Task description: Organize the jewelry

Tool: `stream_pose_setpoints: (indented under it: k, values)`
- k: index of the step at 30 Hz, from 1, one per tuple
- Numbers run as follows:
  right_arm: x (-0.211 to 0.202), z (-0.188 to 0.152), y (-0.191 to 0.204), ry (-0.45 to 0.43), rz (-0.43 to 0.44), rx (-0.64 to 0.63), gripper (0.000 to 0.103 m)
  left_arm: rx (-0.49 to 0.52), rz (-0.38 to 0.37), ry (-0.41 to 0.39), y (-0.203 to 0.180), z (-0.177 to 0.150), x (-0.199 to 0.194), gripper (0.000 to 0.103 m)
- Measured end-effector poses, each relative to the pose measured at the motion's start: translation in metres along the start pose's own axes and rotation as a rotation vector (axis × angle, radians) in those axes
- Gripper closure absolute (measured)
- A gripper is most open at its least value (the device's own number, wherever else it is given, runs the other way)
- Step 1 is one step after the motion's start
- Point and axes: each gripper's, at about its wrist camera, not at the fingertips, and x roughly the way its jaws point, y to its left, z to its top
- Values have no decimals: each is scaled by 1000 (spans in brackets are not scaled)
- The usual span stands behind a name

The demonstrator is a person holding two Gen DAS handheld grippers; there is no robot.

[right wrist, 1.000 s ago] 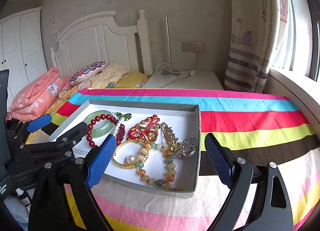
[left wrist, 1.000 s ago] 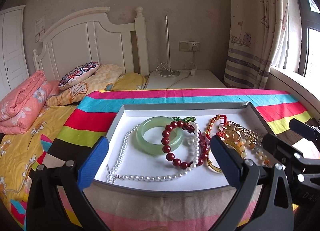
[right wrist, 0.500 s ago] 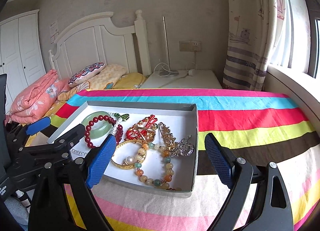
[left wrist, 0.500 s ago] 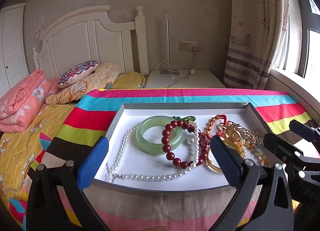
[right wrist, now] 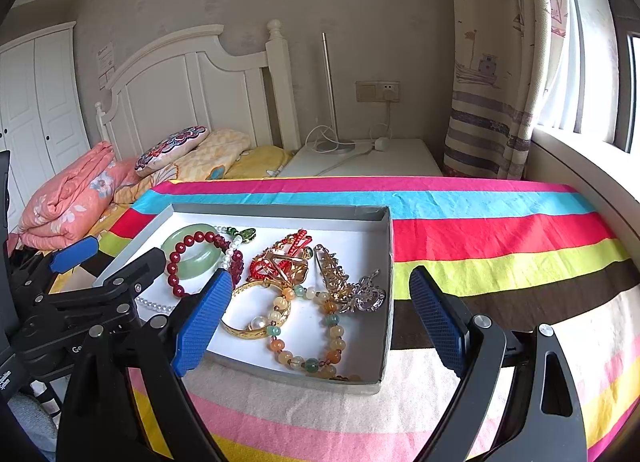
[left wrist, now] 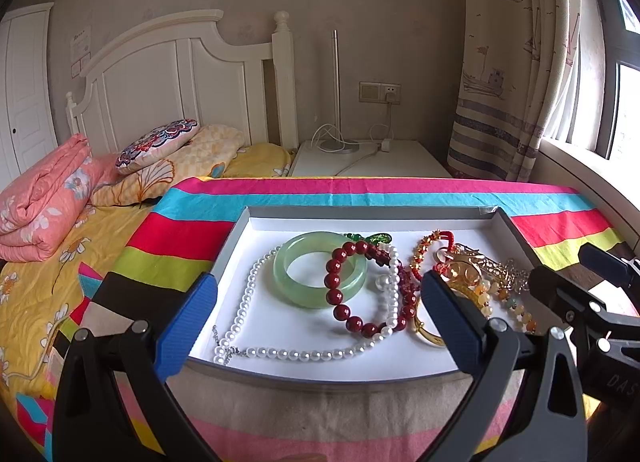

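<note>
A shallow white tray [left wrist: 360, 217] [right wrist: 386, 262] of jewelry lies on a striped cloth. It holds a green jade bangle [left wrist: 298, 286] [right wrist: 200, 262], a dark red bead bracelet [left wrist: 340, 294] [right wrist: 176, 270], a white pearl necklace [left wrist: 248, 302], a gold bangle with a pearl [right wrist: 248, 330], a mixed-stone bead bracelet [right wrist: 328, 342], a red and gold ornament [right wrist: 280, 262] and gold and silver brooches [right wrist: 348, 286]. My left gripper [left wrist: 320, 326] is open and empty over the tray's near left part. My right gripper [right wrist: 320, 318] is open and empty over the tray's near right corner.
The striped cloth [right wrist: 500, 229] covers the table, with bare cloth to the right of the tray. A bed with pillows [left wrist: 160, 145] and a folded pink quilt [left wrist: 40, 197] lies to the left. A white nightstand [left wrist: 372, 161] with a lamp and cables stands behind. Curtains [left wrist: 500, 61] hang at the right.
Both grippers have drifted slightly relative to the tray, with the right view shifting a little to the right. Both stay open and the jewelry has not moved.
</note>
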Motion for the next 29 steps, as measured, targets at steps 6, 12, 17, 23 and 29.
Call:
stream_pose_setpoints:
  k: [6,12,17,23,29]
  values:
    - [0,0,0,0,-1,0,17,-8,-1,-17,1,1,-2,2]
    - [0,-1,-1,1,1,-1,17,-34,16,-27,4,2,-7,2]
    - [1,-1,1,5,6,-4,17,-49,-33,14,5,1,-4,2]
    - [1,-1,3,6,9,-3,17,-5,7,-8,-4,-3,-10,2]
    - [2,-1,4,17,13,6,17,-5,27,15,-4,-4,-17,2]
